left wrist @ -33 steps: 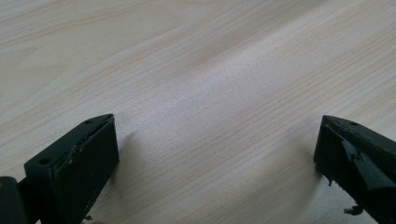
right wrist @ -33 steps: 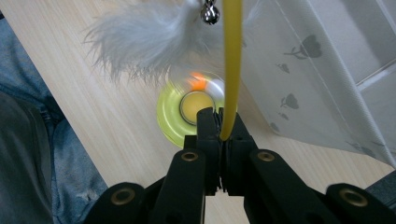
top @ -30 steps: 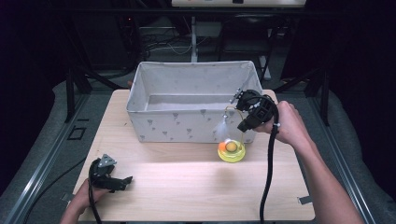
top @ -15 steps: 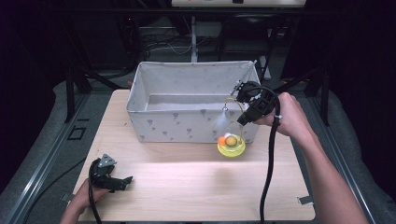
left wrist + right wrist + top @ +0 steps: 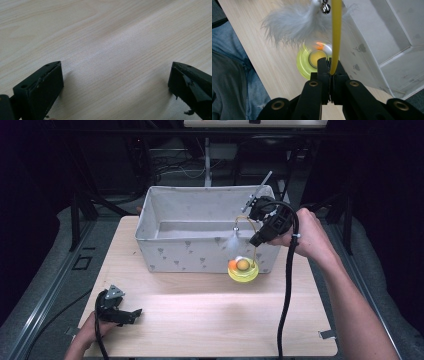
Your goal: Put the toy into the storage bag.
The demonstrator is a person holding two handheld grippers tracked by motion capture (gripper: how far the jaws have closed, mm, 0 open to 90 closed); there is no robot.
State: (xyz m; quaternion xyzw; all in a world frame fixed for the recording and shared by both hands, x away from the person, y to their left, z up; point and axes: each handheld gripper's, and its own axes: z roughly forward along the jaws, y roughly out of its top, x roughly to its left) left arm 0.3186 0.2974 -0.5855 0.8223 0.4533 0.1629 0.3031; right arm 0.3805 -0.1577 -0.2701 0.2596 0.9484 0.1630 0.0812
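Roughly, by size
Table (image 5: 200,320): pale wood, its far edge hidden behind the bin; the left gripper view gives a close stretch of bare grain (image 5: 105,50)
Fabric bin (image 5: 200,227): white with small grey marks, open-topped, at the far middle of the table; in the right gripper view its near wall (image 5: 367,50) is cut off at the frame edge
Right hand (image 5: 310,237): raised by the bin's right near corner, forearm running in from the lower right, cable (image 5: 286,295) hanging down over the table
Right gripper (image 5: 256,240): jaws closed tight on the yellow wand; in its own view (image 5: 329,72) the pads meet around the stem
Cat toy (image 5: 243,269): round yellow base with an orange ball and a paler one, against the bin's front wall near its right corner; whether it rests on the table or hangs clear of it is hard to make out; from the right gripper view the base (image 5: 305,62) is blurred
Yellow wand (image 5: 335,35): thin curved stem rising from the base, top cut off in the right gripper view
Feather tuft (image 5: 292,22): white, soft-edged, with a small bell (image 5: 325,8) above it
Left hand (image 5: 87,332): low at the table's near left corner, partly cut off by the frame
Left gripper (image 5: 134,315): jaws spread wide, holding nothing, lying close to the wood (image 5: 115,82)
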